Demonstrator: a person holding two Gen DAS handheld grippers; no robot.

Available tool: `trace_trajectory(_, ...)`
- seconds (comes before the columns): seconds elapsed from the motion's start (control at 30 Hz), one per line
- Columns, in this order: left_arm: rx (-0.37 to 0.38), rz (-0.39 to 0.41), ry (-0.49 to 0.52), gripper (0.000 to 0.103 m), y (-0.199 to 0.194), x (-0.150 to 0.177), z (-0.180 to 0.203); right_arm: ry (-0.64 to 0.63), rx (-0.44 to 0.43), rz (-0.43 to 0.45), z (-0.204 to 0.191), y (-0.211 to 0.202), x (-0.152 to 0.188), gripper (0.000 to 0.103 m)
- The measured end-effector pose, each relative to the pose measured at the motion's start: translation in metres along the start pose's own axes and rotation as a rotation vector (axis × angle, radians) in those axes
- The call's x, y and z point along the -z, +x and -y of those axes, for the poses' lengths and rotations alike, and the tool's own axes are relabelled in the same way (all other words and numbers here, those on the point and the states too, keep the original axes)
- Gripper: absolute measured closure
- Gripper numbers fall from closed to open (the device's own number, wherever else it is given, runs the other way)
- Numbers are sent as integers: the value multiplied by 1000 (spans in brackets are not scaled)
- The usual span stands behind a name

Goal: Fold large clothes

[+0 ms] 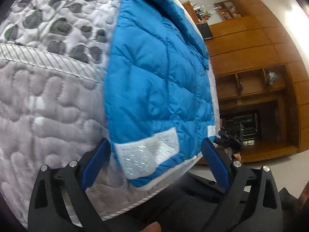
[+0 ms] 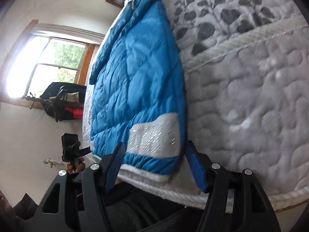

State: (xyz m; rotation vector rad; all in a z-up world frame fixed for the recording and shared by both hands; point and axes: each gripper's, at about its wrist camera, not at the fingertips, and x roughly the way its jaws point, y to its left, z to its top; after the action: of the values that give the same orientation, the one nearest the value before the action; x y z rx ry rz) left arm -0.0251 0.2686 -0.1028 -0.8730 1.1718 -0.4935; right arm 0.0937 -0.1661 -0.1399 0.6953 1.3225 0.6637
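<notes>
A blue quilted puffer jacket (image 1: pixel 154 73) lies flat on a white quilted mattress (image 1: pixel 48 106), with a white glittery panel (image 1: pixel 148 154) near its hem. My left gripper (image 1: pixel 156 147) is open, its blue pads (image 1: pixel 96 162) straddling that hem corner without touching cloth. In the right wrist view the same jacket (image 2: pixel 135 71) stretches away, and its other white panel (image 2: pixel 154 137) sits by the near edge. My right gripper (image 2: pixel 154 150) is open too, with its pads (image 2: pixel 195 166) either side of the hem. The other hand-held gripper (image 1: pixel 229 143) shows past the mattress corner.
The mattress (image 2: pixel 241 96) has a grey leaf print toward the far end and a piped edge near me. Wooden cabinets (image 1: pixel 251 58) fill the wall on one side. A window (image 2: pixel 48 63) and a dark pile of things (image 2: pixel 63 100) lie on the other side.
</notes>
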Motion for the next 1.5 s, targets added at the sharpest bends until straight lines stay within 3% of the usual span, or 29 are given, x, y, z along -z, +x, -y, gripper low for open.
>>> trace_trajectory(0.27, 7, -4, -14, 10, 19, 6, 9, -35, -31, -1, -12, 10, 5, 38)
trace_trajectory(0.3, 13, 3, -32, 12, 18, 5, 8, -29, -30, -3, -11, 13, 3, 42)
trace_trajectory(0.37, -9, 10, -52, 26, 15, 6, 5, -22, -17, -10, -10, 21, 0, 57)
trace_trajectory(0.5, -62, -7, -85, 84, 13, 11, -3, -8, -63, 12, -5, 14, 0, 82)
trace_trajectory(0.7, -7, 42, -97, 89, 0, 14, -2, -33, -100, 44, -13, 2, 0, 88)
trace_trajectory(0.97, 96, 119, -45, 90, -24, 8, 33, -58, -167, 93, -42, -10, -13, 90)
trace_trajectory(1.5, 191, 197, -6, 91, -49, -31, 67, -132, -201, 178, -86, -33, -57, 92)
